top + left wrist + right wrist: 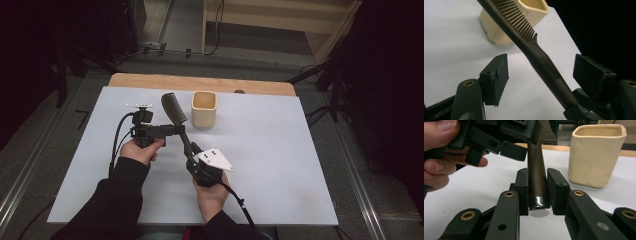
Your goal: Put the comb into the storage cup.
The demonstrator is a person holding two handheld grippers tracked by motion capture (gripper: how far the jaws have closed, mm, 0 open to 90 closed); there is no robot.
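The right gripper (191,151) held a dark comb (175,111) by the near end of its handle, jaws clamped on both sides of it, as the right gripper view showed. The comb slanted up and away over the white worktop (280,165), its toothed end just left of a cream square cup (204,109). The left gripper (176,130) reached in from the left, its jaws standing apart either side of the handle (546,72) without touching it.

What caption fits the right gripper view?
Right claw clamps a dark comb handle beside a cream cup.
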